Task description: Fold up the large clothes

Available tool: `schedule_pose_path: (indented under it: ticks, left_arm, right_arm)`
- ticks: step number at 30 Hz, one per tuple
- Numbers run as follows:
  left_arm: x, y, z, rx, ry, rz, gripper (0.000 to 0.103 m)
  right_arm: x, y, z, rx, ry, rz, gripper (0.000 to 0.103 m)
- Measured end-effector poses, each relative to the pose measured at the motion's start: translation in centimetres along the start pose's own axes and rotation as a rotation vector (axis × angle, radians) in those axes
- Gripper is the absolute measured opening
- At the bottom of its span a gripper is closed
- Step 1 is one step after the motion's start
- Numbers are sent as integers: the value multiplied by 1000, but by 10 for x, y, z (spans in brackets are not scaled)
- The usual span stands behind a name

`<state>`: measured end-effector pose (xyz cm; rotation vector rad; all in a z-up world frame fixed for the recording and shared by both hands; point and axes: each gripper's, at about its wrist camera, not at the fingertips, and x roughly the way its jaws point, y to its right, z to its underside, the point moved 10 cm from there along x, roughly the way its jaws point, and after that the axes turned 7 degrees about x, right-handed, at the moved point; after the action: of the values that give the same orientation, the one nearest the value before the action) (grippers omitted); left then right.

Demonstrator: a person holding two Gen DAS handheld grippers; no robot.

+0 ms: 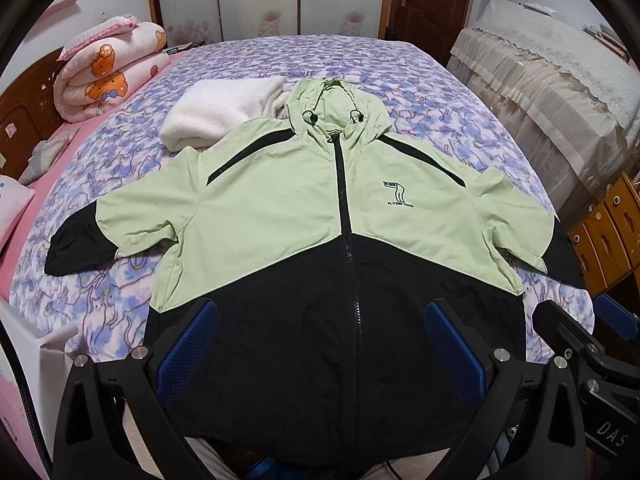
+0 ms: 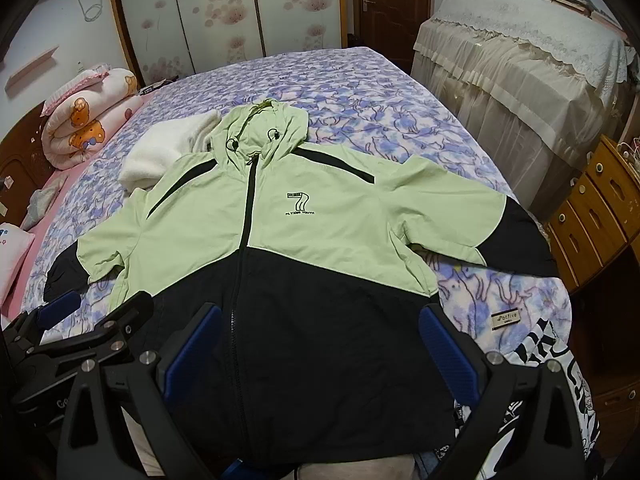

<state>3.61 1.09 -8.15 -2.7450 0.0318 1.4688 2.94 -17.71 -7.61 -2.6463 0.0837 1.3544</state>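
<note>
- On the blue-floral bedspread [image 1: 248,64]: hooded zip jacket [image 1: 280,208], light green above and black below, spread flat front-up, zipped, hood toward the far end, both sleeves out to the sides
- Under its left shoulder: white fleece garment [image 1: 216,112], partly covered
- Over the black hem: left gripper [image 1: 320,344], jaws wide, nothing between them
- Just beside it on the right: right gripper [image 2: 320,344], jaws likewise wide, gripping nothing
- By the headboard: rolled pink bear-print quilt [image 1: 108,72]
- At the near right bed corner: black-and-white printed cloth [image 2: 560,376]
- Right of the bed: wooden drawer unit [image 2: 600,216], all drawers closed, contents hidden
</note>
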Motion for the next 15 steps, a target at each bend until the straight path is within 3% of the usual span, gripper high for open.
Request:
schedule_pose_path:
  ticks: [15]
  left_arm:
    - [13, 2, 4, 4, -28, -9, 102]
  right_arm:
    - [15, 0, 1, 8, -32, -16, 99]
